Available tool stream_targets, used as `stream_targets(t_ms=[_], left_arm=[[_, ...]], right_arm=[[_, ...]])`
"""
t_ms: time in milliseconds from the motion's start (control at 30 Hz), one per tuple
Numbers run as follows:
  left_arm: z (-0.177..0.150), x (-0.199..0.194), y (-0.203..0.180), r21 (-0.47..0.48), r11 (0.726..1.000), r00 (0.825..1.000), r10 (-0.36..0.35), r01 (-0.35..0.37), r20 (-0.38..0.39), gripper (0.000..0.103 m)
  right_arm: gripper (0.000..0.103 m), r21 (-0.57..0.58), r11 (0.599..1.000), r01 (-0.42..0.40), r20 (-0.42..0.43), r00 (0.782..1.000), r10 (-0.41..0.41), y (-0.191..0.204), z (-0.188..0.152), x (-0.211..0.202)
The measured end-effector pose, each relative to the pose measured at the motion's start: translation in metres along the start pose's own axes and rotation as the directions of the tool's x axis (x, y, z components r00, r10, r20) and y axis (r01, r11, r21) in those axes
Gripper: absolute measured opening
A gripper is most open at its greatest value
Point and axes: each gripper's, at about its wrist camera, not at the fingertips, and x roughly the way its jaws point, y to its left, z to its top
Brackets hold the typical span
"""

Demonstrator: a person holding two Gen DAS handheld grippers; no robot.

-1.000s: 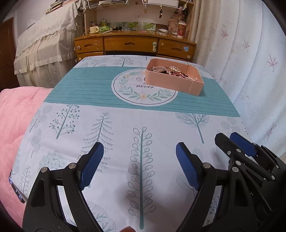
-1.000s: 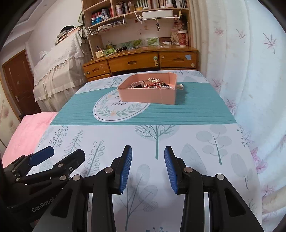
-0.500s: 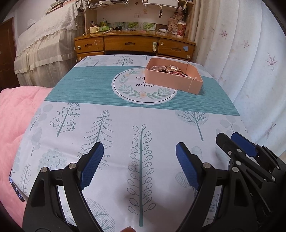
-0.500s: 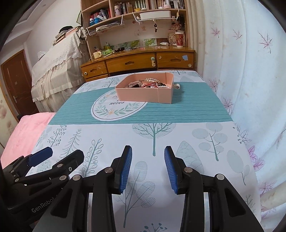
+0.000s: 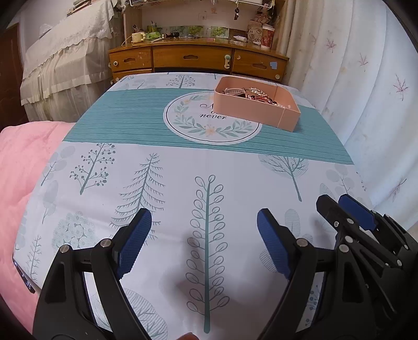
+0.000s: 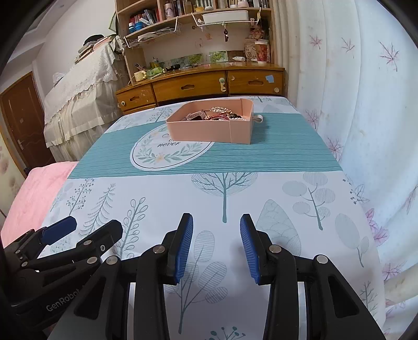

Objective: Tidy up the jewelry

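Both grippers are held low over the near part of a table, angled down toward it, with nothing between their blue pads. On the left gripper (image 5: 203, 235) the jaws are spread wide; on the right gripper (image 6: 216, 245) they are parted more narrowly, and nothing is gripped by either. Each tool is seen at the edge of the other's view.

A printed tablecloth (image 5: 183, 183) is spread over the table: pale fabric patterned with trees and leaves, crossed by a teal striped band, in the middle of which a white wreath medallion (image 5: 209, 123) with lettering is set. A shallow pink box (image 6: 214, 125) is placed on the far right part of the band, overlapping the medallion's edge. Jewelry (image 6: 216, 115) is heaped inside it in a tangle; single pieces cannot be told apart.

A pink blanket (image 5: 21, 170) is seen to the left of the table. Beyond the far edge a wooden desk with drawers (image 6: 198, 86) is set, cluttered on top, with bookshelves (image 6: 183, 10) above it. White curtains (image 6: 352, 91) with a leaf print are hung along the right side. A lace-covered piece of furniture (image 6: 83, 86) and a brown door (image 6: 23, 123) are found at the left.
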Motion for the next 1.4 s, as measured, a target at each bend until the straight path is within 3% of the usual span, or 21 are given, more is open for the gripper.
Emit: stream_targets(t_ms=[1400], left_arm=[[-0.0063, 0.008, 0.0039, -0.001, 1.0, 1.0, -0.006, 0.006, -0.03, 0.081]], right_arm=[[0.038, 0.004, 1.0, 0.019, -0.006, 1.0, -0.019, -0.0061, -0.0072, 0.0078]])
